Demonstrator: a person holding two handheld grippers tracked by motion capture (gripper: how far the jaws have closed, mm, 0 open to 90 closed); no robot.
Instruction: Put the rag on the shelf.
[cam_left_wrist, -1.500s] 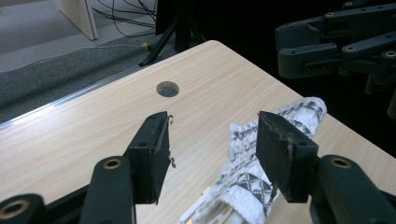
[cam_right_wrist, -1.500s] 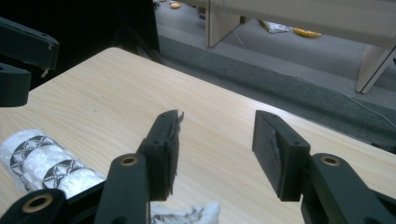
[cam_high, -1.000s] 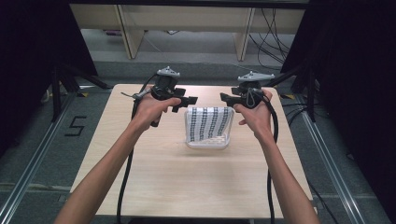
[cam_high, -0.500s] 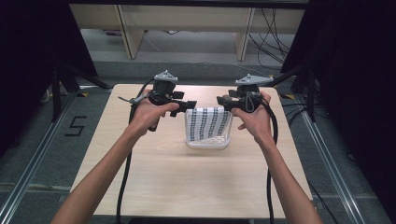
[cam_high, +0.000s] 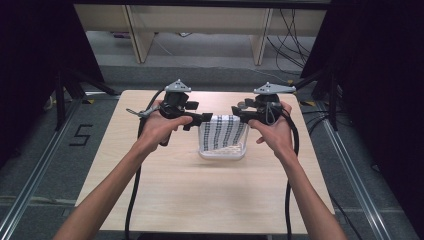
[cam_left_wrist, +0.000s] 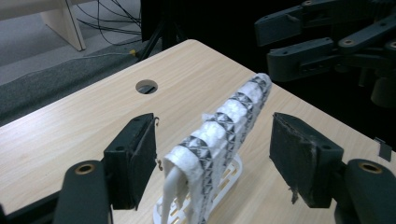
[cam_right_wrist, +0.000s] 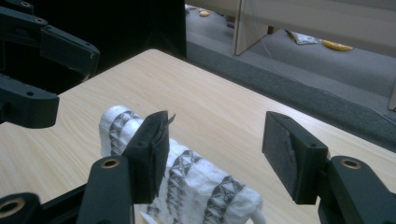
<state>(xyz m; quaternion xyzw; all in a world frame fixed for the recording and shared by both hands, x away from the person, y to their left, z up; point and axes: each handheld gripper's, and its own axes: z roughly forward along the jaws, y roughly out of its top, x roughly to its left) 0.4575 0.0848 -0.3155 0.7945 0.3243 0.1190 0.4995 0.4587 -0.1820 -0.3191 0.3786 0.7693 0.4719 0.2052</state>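
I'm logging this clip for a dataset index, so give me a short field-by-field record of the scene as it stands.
Surface: light wooden table with a round hole near its far edge
Object in work: patterned white cloth, black-and-white triangle bands, draped over a white slotted rack
Left gripper: jaws open, at the cloth's left end; they have just been opening, the cloth's edge between them, the pads not pressing
Right gripper: jaws open, at the cloth's right end; also just been opening, one pad close beside the cloth
Hands: one on each gripper
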